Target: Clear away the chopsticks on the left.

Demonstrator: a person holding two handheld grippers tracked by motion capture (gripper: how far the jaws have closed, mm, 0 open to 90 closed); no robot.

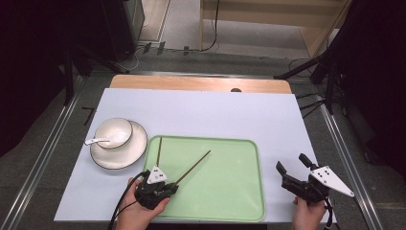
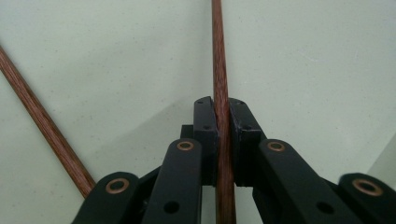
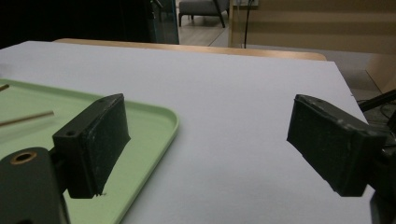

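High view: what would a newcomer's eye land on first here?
The green tray at the table's near middle, where the left gripper is shut on one chopstick and a second chopstick lies loose. Then the white bowl with its spoon, on a plate left of the tray.

Lab-like recording room, dark stands (image 1: 330,72), floor cables (image 1: 210,45), white-covered table (image 1: 201,115)

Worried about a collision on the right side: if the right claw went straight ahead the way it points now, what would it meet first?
Probably nothing soon. The right claw stands open over the bare white table cover, with the green tray off to its left. Ahead lies the table's far wooden edge; depth beyond is unclear.
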